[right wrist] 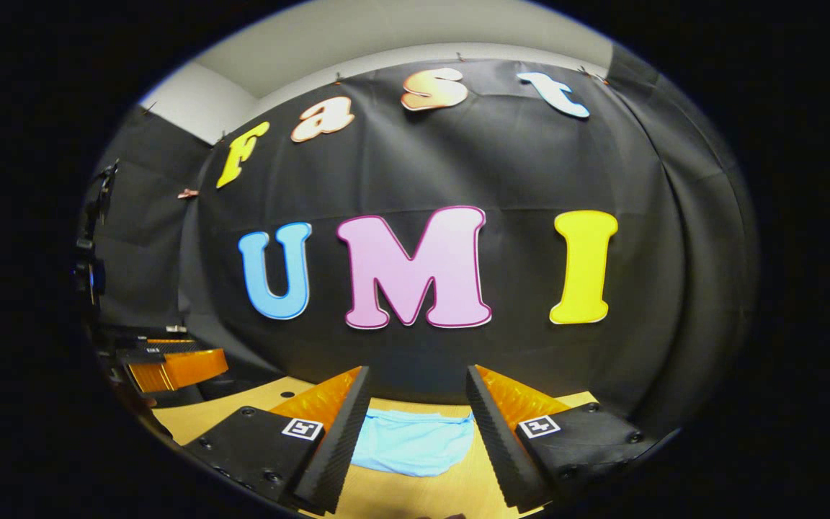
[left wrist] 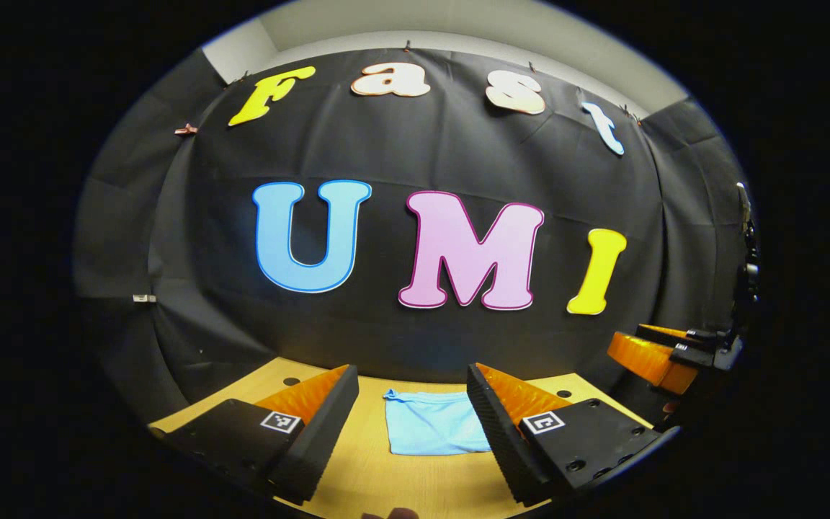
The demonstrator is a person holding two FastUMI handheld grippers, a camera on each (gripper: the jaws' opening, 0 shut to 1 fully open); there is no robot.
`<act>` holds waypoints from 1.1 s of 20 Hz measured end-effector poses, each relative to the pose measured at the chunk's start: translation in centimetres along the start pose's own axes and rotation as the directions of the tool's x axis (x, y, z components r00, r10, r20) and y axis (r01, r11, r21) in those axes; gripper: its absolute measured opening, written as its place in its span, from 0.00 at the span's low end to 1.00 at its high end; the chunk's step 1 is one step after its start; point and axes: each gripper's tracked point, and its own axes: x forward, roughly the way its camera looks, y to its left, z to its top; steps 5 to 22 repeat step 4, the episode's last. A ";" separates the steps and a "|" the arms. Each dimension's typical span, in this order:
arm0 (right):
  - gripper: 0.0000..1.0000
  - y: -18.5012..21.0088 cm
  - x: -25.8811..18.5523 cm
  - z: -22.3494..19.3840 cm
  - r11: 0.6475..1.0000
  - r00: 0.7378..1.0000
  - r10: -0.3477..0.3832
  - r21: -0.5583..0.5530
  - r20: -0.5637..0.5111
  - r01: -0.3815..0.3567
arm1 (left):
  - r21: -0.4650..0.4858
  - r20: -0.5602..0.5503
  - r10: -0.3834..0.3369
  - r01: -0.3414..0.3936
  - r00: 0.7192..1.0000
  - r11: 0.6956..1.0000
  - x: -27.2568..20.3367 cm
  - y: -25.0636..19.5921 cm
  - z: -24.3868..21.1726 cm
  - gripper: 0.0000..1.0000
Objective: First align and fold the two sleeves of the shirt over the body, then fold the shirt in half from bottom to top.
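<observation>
On the desk (left wrist: 357, 468), near its far edge, the light-blue shirt (left wrist: 433, 431) lies as a compact rectangle straight ahead of both raised grippers, left gripper (left wrist: 411, 432) and right gripper (right wrist: 415, 440), whose jaws gape wide, holding nothing.

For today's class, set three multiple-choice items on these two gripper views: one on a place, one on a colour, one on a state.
1. Where does the shirt lie?
A. on the wooden table
B. on the floor
C. over a chair

2. What colour is the shirt?
A. red
B. light blue
C. white

3. How do the fingers of the left gripper and right gripper stand?
A. both clamped on the shirt
B. one open, one shut
C. both open, holding nothing

Answers: 1 A, its cloth rests flat on the tabletop; 2 B, it shows pale blue in both views; 3 C, each pair stands apart with the shirt seen beyond the gap.
</observation>
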 end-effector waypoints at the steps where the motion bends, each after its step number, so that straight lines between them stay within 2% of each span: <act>1: 0.83 1.0 -1.1 0.2 1.000 1.000 0.019 0.004 0.002 -0.019 | -0.003 -0.005 0.003 -0.003 1.000 1.000 -1.1 0.0 -0.1 0.96; 4: 0.87 2.6 -3.6 0.3 1.000 1.000 0.027 0.010 0.006 -0.027 | 0.041 0.002 0.007 -0.007 1.000 0.999 -4.3 0.1 0.1 0.97; 22: 0.87 2.6 -3.6 0.3 1.000 1.000 0.027 0.010 0.006 -0.027 | 0.041 0.002 0.007 -0.007 1.000 0.999 -4.3 0.1 0.1 0.97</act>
